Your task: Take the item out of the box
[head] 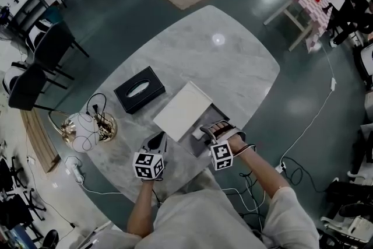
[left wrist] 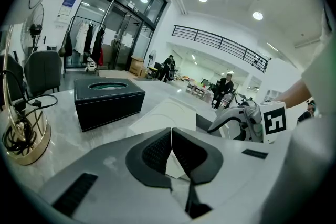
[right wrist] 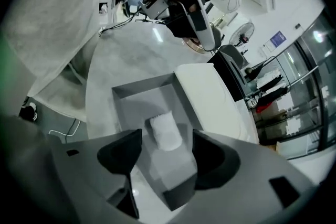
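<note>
Box: grey, shallow, rectangular, open, flat at the table's near edge.
Lid: white, flat, just beside the box on its far-left side.
Item: small white textured pad, lying on the box floor.

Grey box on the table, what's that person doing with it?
A person holds a gripper in each hand at a marble table. The grey box lies open, with its white lid beside it. The right gripper hovers over the box, jaws apart, with a small white item in the box below them, not gripped yet. The left gripper is shut, near the lid.
</note>
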`<state>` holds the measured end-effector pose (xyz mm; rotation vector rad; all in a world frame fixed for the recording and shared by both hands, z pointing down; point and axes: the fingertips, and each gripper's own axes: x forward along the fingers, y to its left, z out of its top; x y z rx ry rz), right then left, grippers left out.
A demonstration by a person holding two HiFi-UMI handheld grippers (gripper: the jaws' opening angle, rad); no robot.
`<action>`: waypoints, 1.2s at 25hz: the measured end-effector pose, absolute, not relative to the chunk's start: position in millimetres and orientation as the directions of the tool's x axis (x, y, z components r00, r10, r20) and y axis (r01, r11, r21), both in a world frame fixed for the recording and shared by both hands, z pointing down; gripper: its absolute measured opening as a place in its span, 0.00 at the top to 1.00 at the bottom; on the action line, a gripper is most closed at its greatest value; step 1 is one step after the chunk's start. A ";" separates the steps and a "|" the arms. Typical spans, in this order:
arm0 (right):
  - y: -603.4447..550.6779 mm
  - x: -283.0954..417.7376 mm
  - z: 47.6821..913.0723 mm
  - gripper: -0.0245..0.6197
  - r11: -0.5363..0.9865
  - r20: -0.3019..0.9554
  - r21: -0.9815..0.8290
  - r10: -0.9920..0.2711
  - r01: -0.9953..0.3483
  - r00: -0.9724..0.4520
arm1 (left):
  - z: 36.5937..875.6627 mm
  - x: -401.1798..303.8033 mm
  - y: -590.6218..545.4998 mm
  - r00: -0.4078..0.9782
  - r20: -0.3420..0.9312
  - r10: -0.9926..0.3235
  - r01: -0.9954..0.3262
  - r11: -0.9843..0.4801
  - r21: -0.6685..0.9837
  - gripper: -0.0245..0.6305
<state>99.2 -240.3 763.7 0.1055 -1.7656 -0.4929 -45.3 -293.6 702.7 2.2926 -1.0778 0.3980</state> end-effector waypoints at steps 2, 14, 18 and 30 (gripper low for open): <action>-241.7 98.7 765.6 0.50 0.896 0.912 0.383 -0.326 0.227 -0.251 | 703.8 -45.6 -293.3 0.631 0.485 -0.606 -0.775 -0.512 0.369 0.94; -248.2 90.8 785.1 0.51 0.882 0.931 0.346 -0.278 0.320 -0.238 | 707.0 -51.7 -293.8 0.615 0.494 -0.615 -0.788 -0.493 0.369 0.94; -251.6 90.3 791.1 0.51 0.883 0.935 0.334 -0.268 0.330 -0.231 | 707.2 -52.6 -293.7 0.610 0.496 -0.618 -0.792 -0.485 0.370 0.94; -252.7 88.7 806.0 0.54 0.873 0.955 0.285 -0.221 0.396 -0.199 | 709.0 -63.0 -291.7 0.591 0.507 -0.628 -0.807 -0.464 0.366 0.94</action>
